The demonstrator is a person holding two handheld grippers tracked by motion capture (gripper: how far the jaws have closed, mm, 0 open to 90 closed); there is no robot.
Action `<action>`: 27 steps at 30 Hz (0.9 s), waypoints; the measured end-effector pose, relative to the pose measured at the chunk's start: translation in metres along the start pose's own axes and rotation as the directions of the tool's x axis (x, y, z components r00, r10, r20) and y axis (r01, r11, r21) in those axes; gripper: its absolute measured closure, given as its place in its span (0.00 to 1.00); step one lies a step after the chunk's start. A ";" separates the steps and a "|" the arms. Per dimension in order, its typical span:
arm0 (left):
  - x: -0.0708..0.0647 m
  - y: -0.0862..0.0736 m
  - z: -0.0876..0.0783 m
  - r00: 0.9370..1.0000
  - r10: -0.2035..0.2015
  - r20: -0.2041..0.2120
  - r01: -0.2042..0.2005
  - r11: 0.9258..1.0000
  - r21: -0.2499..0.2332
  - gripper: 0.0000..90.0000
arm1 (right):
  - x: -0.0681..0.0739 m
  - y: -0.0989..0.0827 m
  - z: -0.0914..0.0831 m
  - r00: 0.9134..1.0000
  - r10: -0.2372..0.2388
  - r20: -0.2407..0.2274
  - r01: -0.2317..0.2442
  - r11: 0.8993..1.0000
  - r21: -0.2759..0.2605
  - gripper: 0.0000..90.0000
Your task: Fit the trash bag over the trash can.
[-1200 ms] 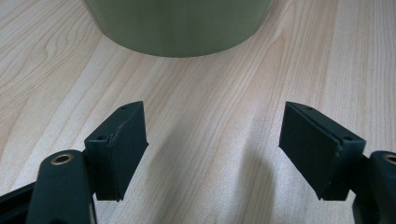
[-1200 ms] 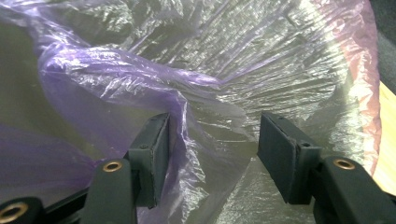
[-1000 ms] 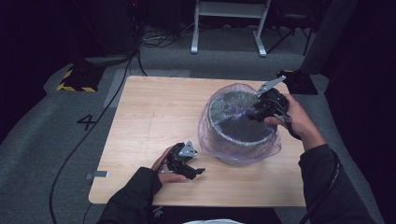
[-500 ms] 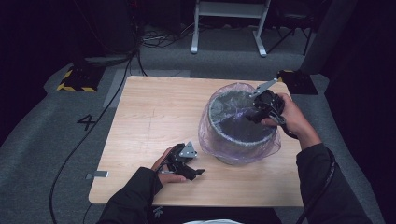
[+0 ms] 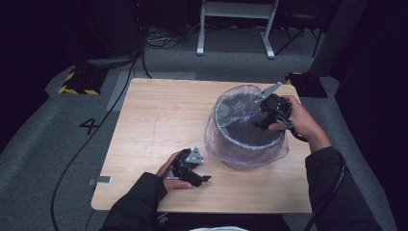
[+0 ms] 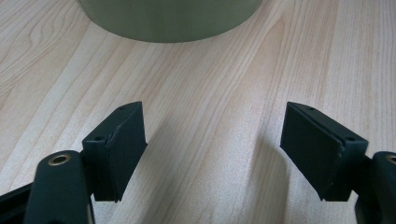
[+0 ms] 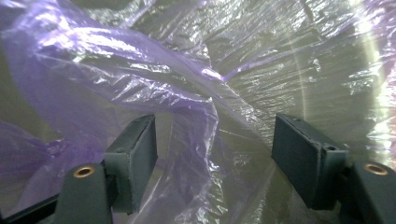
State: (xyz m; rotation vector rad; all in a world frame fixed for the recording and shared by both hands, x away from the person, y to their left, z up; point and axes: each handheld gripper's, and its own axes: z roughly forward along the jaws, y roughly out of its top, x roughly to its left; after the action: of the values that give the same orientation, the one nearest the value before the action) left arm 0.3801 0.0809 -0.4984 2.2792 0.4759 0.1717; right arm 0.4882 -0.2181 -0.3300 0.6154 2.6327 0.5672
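Observation:
A round grey bin [image 5: 240, 126] lined with a thin purple bag [image 5: 215, 140] stands on the right half of the wooden table [image 5: 159, 110]. My right gripper [image 5: 261, 121] reaches over the bin's right rim and points down into it. In the right gripper view its jaws [image 7: 215, 154] have just been opening, and a loose fold of the bag [image 7: 196, 116] hangs between the pads without being pressed. My left gripper [image 5: 204, 179] rests near the table's front edge, in front of the bin, open and empty. The left gripper view [image 6: 212, 149] looks across bare wood at the bin's base [image 6: 168, 18].
Grey carpet surrounds the table, with cables [image 5: 82, 149] trailing on the left and a floor mark "4" [image 5: 90, 126]. A yellow-and-black striped block [image 5: 77, 83] lies at the back left. White stand legs [image 5: 235, 29] rise behind the table.
The right gripper has edged a little inward over the bin's rim and its jaws have spread, freeing the bag fold. The left hand and gripper have stayed in place.

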 end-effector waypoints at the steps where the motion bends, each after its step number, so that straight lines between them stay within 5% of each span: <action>1: 0.001 0.000 -0.001 1.000 0.000 0.000 0.000 1.000 -0.001 0.24 | 0.000 0.000 -0.003 1.000 -0.006 -0.005 0.006 1.000 -0.018 0.33; 7: 0.001 0.000 -0.001 1.000 -0.005 0.000 0.005 1.000 0.002 0.24 | 0.004 0.002 -0.017 1.000 -0.013 -0.013 0.013 0.998 -0.063 0.33; 12: 0.001 0.000 0.000 1.000 0.000 0.002 0.000 1.000 0.006 0.24 | 0.008 0.003 -0.019 0.998 -0.032 -0.052 0.027 0.995 -0.096 0.51; 16: 0.001 0.000 0.000 1.000 -0.003 0.008 0.003 1.000 0.009 0.24 | 0.012 0.005 -0.009 0.994 -0.055 -0.098 0.052 0.998 -0.033 0.55; 27: 0.000 0.000 0.001 1.000 0.006 0.014 -0.006 1.000 0.015 0.24 | 0.013 0.011 0.002 0.993 -0.073 -0.090 0.081 0.992 0.098 0.42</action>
State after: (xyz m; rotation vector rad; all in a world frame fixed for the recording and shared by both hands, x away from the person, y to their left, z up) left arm 0.3803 0.0804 -0.4993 2.2955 0.4643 0.1558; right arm 0.4824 -0.2018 -0.3301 0.5268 2.7671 0.4494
